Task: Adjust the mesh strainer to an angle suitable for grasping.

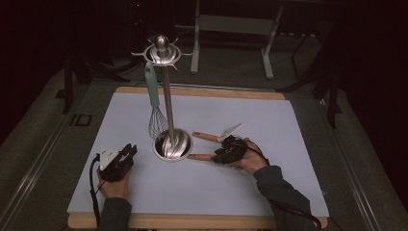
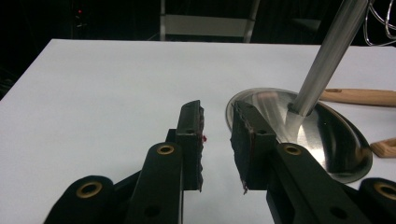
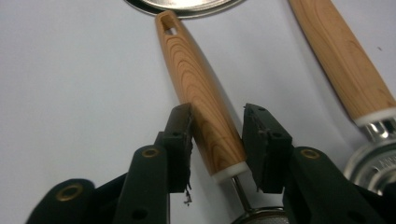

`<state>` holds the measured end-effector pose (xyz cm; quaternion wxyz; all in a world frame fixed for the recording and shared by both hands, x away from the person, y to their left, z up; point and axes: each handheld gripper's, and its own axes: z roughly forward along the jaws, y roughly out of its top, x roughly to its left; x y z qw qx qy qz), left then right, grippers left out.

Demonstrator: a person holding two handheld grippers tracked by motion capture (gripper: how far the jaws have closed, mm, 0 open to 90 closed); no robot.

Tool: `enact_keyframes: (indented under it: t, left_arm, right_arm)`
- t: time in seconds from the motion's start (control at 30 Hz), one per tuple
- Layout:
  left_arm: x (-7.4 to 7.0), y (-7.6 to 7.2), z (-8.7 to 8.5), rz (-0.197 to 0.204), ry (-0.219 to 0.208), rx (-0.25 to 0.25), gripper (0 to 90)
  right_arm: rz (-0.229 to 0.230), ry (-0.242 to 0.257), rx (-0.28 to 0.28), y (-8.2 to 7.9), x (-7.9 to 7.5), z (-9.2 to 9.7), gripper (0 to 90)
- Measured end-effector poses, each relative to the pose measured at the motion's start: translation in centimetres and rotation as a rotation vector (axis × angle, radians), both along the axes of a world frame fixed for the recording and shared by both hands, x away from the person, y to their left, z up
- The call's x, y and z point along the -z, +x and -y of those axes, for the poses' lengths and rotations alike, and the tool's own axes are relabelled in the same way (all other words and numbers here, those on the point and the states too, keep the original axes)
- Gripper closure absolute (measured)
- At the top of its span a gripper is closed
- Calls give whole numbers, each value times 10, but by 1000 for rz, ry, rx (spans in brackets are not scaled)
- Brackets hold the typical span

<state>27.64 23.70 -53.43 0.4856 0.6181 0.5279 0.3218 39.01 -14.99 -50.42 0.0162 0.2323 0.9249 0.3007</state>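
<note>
A steel utensil stand (image 1: 172,143) rises from its round base in the middle of the white mat (image 1: 120,120). A whisk (image 1: 155,103) with a teal handle hangs from the stand's top ring (image 1: 162,50). Two wooden-handled utensils lie right of the base. My right gripper (image 1: 219,155) is shut on the nearer wooden handle (image 3: 201,98), with a pad on each side close to its white collar. The farther wooden handle (image 3: 345,60) lies beside it, untouched. Left of the base, my left gripper (image 2: 217,135) rests low over the mat, open, with nothing between its pads.
The stand's pole (image 2: 327,51) leans across the left gripper view, with the whisk wires (image 2: 380,23) behind it. The mat lies on a wooden board (image 1: 192,91). A metal frame (image 1: 231,29) stands in the dark beyond the table.
</note>
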Motion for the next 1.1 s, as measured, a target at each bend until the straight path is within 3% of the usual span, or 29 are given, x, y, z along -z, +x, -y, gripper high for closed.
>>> enact_keyframes:
  t: [0.37,0.43,0.57,0.9,1.03,1.1]
  left_arm:
    - [0,0,0,-2,2,0,733]
    - [0,0,1,-3,4,0,733]
    - [0,0,1,-4,6,2,733]
    - [0,0,0,-3,3,1,733]
    - [0,1,1,-4,4,1,733]
    - [0,0,1,-4,4,2,733]
  right_arm:
    - [19,-18,78,-3,-3,29,694]
    - [6,-17,93,-3,-4,34,696]
    - [-17,-14,67,-2,-4,39,656]
    - [-58,78,96,9,-13,46,660]
    - [-75,82,97,12,-14,48,668]
    - [-106,70,84,14,-10,47,668]
